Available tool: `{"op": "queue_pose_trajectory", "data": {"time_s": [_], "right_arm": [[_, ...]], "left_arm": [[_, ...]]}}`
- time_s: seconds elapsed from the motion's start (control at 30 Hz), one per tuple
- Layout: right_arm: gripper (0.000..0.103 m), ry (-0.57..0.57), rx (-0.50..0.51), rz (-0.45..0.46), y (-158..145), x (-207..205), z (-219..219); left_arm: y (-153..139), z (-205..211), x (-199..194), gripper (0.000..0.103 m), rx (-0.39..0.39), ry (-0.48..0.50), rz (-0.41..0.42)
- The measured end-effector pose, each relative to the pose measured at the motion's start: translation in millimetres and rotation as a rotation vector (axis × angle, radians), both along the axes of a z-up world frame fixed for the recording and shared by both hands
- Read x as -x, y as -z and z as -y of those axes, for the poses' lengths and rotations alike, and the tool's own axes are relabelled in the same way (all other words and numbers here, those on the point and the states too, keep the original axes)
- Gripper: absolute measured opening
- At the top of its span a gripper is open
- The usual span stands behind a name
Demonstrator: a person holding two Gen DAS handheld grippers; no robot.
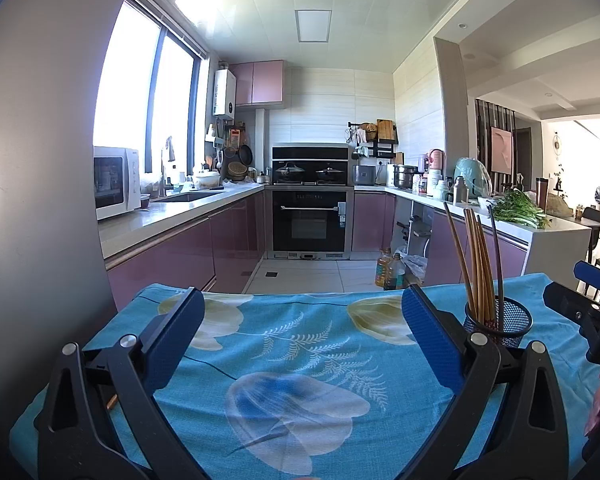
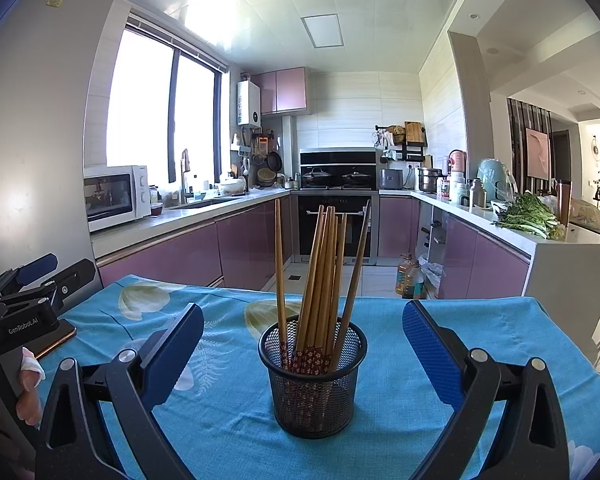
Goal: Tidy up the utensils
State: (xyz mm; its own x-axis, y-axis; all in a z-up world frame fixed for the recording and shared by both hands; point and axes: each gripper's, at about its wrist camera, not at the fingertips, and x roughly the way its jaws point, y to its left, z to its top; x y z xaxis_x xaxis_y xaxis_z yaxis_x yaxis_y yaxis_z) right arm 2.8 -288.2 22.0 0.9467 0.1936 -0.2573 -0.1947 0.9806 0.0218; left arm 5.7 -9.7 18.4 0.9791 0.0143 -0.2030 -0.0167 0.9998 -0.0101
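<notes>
Two grippers over the counter [image 2: 480, 320], both empty, jaws spread wide on each.

Left gripper [image 1: 304, 340]: blue pads at lower left and lower right of its frame, only bare flowered cloth [image 1: 292, 360] between them. Nothing touching either pad. Same gripper seen from the right wrist view as a black body with a blue tip at far left of frame, fingers of a hand [image 2: 30, 392] wrapped on its grip at lower left.

Right gripper [image 2: 303, 354]: pads apart, mesh cup [image 2: 314, 384] centred between them, clear gap on both sides, no contact. From the left wrist view, seen only as a black and blue piece at the far right edge, part of a hand below it.

Mesh cup: black wire, upright on the cloth, centre-bottom in the right wrist frame, right of centre in the left wrist frame just behind the right pad. Chopsticks [image 2: 324, 272] standing in it, wooden, patterned ends down in the cup, plain ends fanned upward; one leaning left, one dark one leaning right, rest bunched in the middle. Exact count not readable.

Thin copper-edged flat item [image 2: 56, 340] under the left gripper at left of the right wrist frame, identity unclear.

Background: microwave [image 2: 116, 196] at left, oven [image 2: 336, 224] at centre back, greens [image 2: 528, 216] at right.
</notes>
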Motion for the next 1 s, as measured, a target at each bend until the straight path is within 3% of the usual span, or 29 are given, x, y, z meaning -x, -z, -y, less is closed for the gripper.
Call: {"op": "queue_pose_trajectory", "data": {"time_s": [1.0], "right_arm": [[0.096, 0.008, -0.007, 0.003, -1.1, -0.1, -2.4]], "left_arm": [[0.5, 2.8, -0.5, 0.097, 0.001, 0.001, 0.0]]}}
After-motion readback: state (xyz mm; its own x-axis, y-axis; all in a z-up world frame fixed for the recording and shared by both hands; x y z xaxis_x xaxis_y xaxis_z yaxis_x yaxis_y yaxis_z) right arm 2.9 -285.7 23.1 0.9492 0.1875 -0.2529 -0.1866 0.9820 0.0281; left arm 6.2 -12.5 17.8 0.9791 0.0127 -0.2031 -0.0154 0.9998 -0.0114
